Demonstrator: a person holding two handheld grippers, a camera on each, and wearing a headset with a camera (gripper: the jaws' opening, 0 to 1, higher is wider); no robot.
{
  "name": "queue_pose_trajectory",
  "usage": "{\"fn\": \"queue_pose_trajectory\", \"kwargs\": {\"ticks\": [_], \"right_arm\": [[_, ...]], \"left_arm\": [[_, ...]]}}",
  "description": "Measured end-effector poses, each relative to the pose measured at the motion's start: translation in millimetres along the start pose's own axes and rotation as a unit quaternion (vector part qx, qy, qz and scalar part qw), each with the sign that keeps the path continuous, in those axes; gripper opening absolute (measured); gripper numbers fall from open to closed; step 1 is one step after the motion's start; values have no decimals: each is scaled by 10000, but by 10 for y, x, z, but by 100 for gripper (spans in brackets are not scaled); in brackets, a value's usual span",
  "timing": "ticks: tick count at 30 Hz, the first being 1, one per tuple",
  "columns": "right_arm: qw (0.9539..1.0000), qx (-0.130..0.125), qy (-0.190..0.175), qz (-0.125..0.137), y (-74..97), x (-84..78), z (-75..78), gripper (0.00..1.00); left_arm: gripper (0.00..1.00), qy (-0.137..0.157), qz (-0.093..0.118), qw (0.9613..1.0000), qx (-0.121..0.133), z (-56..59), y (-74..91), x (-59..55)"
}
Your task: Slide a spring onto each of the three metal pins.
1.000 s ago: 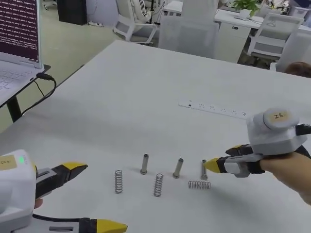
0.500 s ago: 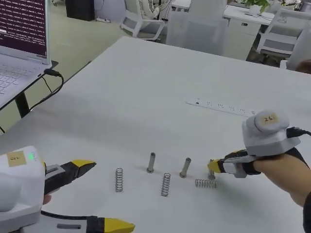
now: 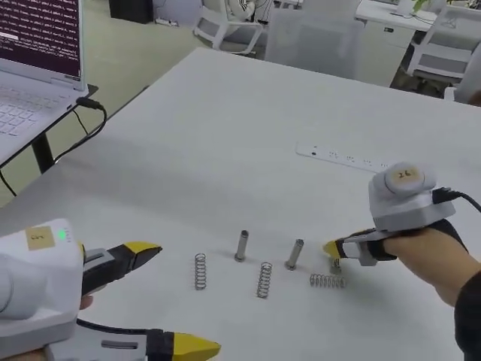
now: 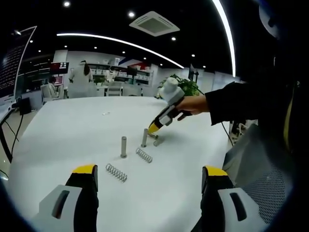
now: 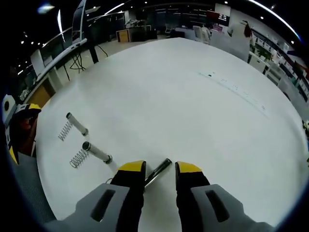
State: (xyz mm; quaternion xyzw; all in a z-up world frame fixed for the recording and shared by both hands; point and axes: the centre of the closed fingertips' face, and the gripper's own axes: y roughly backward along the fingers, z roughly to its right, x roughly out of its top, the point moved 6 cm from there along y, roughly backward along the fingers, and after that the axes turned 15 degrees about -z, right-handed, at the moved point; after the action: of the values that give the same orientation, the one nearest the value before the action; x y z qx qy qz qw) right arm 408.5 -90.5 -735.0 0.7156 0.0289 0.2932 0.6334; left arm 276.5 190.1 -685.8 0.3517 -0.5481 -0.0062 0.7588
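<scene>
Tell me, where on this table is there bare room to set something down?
The broad middle of the table, between the laptop, the power strip and the pins, is bare; so is the far end beyond the strip. It is crowded near the front: pins, springs, the left claw and the right claw.

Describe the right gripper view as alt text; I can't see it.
The open right tongs straddle the nearest metal pin on the white table. Left of them, the middle pin has a spring beside it, and the far pin has another spring.
</scene>
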Motion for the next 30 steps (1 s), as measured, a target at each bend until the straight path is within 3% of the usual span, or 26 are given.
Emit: {"fn": "queue_pose_trajectory", "kwargs": {"ticks": [7, 14, 30], "right_arm": [[9998, -157, -84, -132, -29, 14, 51, 20], [9996, -92, -149, -200, -52, 2, 0, 16], [9982, -254, 311, -456, -60, -9, -33, 11]], "left_arm": [[85, 7, -8, 10000, -29, 12, -6, -15], [84, -13, -47, 10000, -87, 40, -30, -20], [82, 40, -52, 9999, -148, 55, -50, -49]]}}
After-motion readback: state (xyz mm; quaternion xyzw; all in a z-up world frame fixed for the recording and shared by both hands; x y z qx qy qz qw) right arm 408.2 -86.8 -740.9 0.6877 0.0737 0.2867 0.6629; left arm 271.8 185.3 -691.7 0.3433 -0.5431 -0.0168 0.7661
